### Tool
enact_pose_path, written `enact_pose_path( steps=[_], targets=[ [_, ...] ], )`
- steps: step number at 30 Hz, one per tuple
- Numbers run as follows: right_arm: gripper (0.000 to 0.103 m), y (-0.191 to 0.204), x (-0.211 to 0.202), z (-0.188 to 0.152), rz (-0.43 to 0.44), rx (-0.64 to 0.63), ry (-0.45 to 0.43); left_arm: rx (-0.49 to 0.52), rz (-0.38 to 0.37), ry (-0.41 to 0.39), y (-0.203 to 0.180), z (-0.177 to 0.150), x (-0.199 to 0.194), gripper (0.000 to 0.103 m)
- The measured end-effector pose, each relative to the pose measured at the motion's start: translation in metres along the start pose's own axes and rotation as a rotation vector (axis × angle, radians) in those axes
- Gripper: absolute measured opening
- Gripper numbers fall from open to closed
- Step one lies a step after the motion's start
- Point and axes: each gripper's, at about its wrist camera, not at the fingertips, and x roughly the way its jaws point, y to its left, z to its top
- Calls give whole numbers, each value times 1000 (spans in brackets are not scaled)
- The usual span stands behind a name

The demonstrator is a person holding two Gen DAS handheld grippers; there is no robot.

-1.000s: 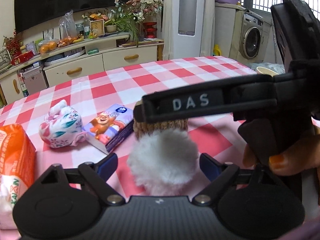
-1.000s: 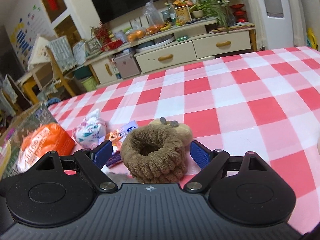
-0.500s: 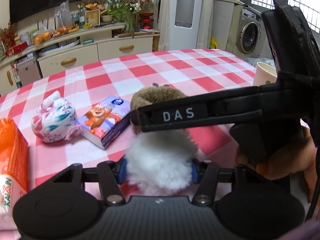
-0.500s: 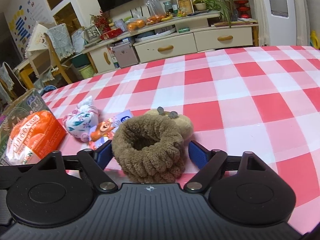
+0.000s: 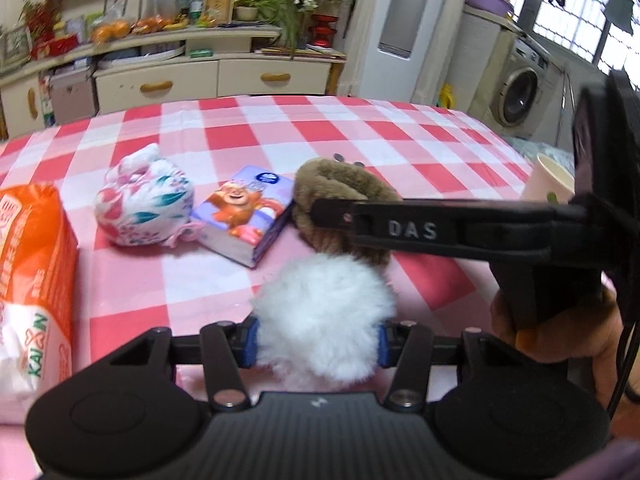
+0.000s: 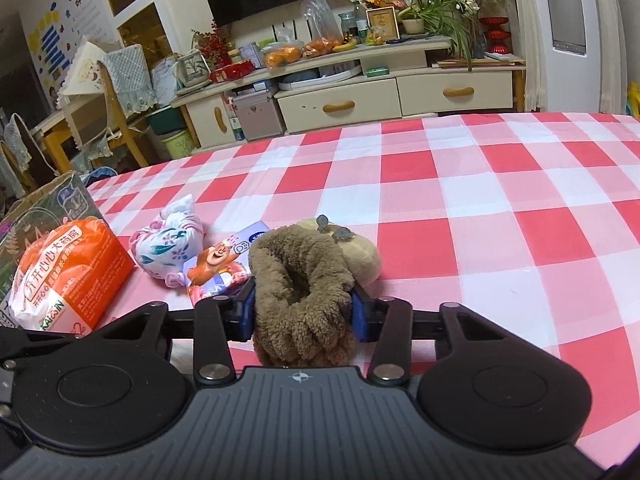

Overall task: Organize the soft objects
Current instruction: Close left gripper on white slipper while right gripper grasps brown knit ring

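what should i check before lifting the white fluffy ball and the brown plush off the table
1. left gripper on the white pom-pom: jaws closing, both pads pressed into the fluff. ok
2. right gripper on the brown plush scrunchie: jaws closing, its sides squeezed between the pads. ok
3. Scrunchie free of the tissue pack: the two look to be touching. not ok
4. Grips firm enough to hold through a lift: cannot tell
5. Right gripper's arm crossing just above the pom-pom in the left wrist view: crowded. not ok
6. Floral pouch and orange bag clear of both grips: ok
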Motion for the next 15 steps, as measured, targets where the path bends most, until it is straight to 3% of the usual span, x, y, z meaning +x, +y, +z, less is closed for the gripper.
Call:
enact_pose_path(
  steps=[6,15],
  targets=[
    [42,3,-3,-2,-25,-17,-13,-102,-1,0,11,1,-7,50],
    [39,4,-18,-8,-127,-32,-46,-131,21,-44,13,0,-26,50]
  ],
)
